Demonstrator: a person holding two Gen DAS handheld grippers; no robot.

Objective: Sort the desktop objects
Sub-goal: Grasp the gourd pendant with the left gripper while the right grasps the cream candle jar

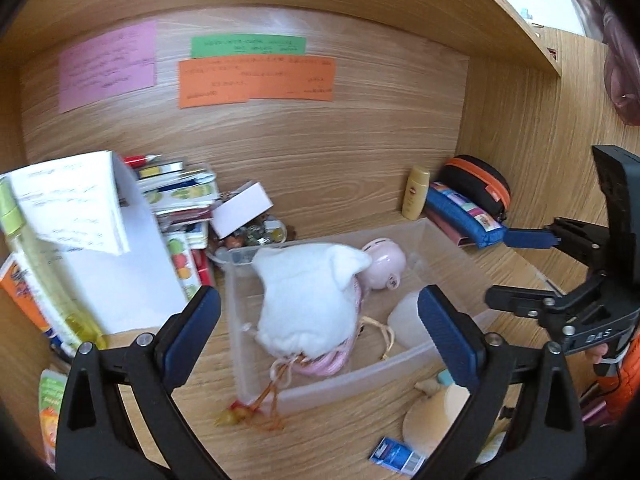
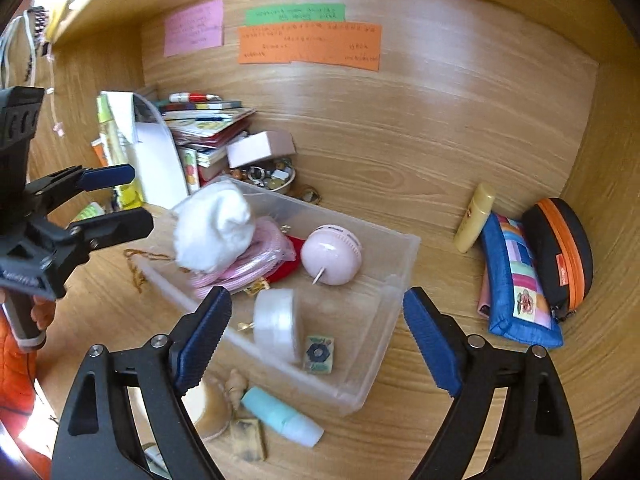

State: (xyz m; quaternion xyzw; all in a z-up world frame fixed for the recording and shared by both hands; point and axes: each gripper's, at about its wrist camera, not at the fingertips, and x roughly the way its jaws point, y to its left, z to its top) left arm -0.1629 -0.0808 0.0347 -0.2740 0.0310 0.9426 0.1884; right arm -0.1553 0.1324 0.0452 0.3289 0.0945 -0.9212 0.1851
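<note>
A clear plastic bin (image 1: 404, 360) (image 2: 400, 264) sits on the wooden desk. In it lie a white fluffy pouch (image 1: 308, 300) (image 2: 214, 226), a pink coiled cord (image 2: 256, 260), a pink round gadget (image 1: 384, 268) (image 2: 332, 254), a white round case (image 2: 278, 324) and a small tile (image 2: 319, 354). My left gripper (image 1: 320, 340) is open and empty just above the pouch. My right gripper (image 2: 316, 336) is open and empty over the bin's near side. Each gripper shows in the other's view, left (image 2: 112, 196) and right (image 1: 516, 268). A mint tube (image 2: 282, 416) lies in front of the bin.
A stack of books (image 2: 208, 128), a white box (image 1: 120, 240) and a bowl of trinkets (image 2: 268, 176) stand at the back left. A yellow bottle (image 2: 474, 218), blue pouch (image 2: 516, 280) and black-orange case (image 2: 560, 252) are at the right. Small items (image 2: 248, 438) lie near the front.
</note>
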